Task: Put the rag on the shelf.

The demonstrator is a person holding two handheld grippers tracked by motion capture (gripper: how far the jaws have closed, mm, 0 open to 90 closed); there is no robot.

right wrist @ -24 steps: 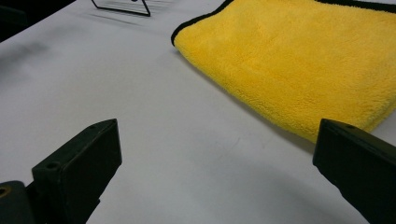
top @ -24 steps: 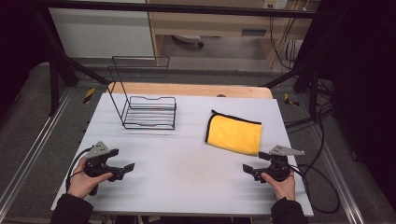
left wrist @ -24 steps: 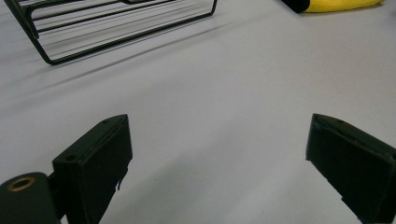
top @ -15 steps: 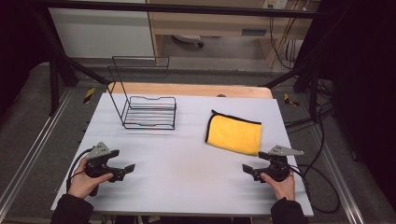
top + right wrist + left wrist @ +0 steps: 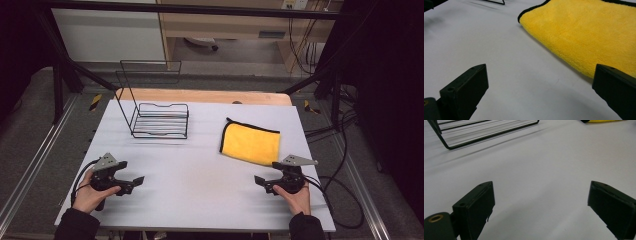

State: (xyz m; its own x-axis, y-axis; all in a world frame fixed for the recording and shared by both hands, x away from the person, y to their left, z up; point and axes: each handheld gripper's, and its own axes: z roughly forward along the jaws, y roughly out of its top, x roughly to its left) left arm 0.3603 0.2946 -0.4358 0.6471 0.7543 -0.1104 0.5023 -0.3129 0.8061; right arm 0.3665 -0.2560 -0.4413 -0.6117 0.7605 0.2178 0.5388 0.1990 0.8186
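A folded yellow cloth with a black hem (image 5: 251, 142) lies flat on the right half of the white table (image 5: 200, 170); its near corner fills the upper right of the right gripper view (image 5: 584, 32). A black wire rack (image 5: 159, 117) stands at the back left, and its base shows at the top of the left gripper view (image 5: 486, 132). My left gripper (image 5: 131, 183) rests near the front left, held by a hand, open and empty (image 5: 541, 207). My right gripper (image 5: 264, 183) sits near the front right, just in front of the cloth, open and empty (image 5: 541, 90).
A wooden board (image 5: 205, 96) borders the table's far edge. Black frame posts (image 5: 65, 65) rise at both back corners. Cables (image 5: 345, 200) trail off the right side of the table. Bare white surface lies between the two grippers.
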